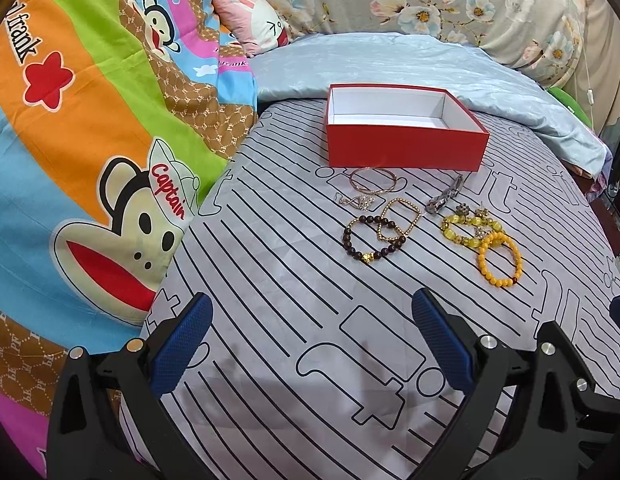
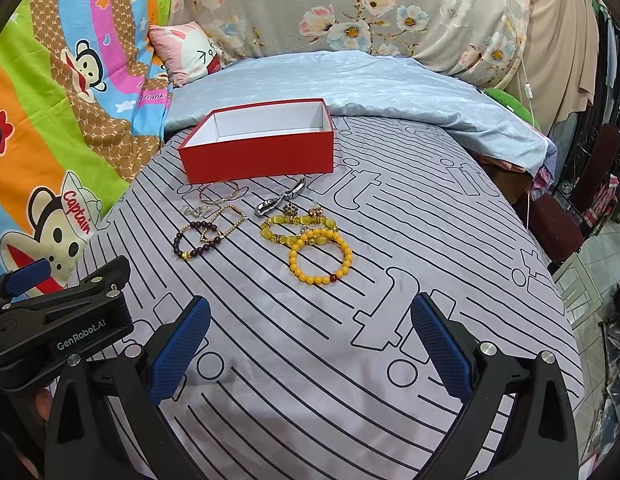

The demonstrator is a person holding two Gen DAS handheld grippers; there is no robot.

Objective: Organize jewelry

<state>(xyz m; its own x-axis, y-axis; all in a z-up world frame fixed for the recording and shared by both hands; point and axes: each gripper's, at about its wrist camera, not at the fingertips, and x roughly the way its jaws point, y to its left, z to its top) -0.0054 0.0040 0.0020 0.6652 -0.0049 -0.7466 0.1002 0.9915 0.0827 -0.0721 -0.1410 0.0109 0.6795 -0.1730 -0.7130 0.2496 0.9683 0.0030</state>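
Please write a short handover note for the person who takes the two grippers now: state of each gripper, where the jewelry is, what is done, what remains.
Left gripper: open, holds nothing.
Right gripper: open, holds nothing.
Red box: open on the bed sheet, nothing visible inside.
Jewelry lies before it: thin bangle, dark bead bracelet, gold chain bracelet, silver watch, yellow bead bracelets.
Done: nothing boxed.
Left: every piece.

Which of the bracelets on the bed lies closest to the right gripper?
The orange bead bracelet with one dark red bead. It lies nearest the right gripper; the dark bead bracelet and the others lie farther, toward the red box.
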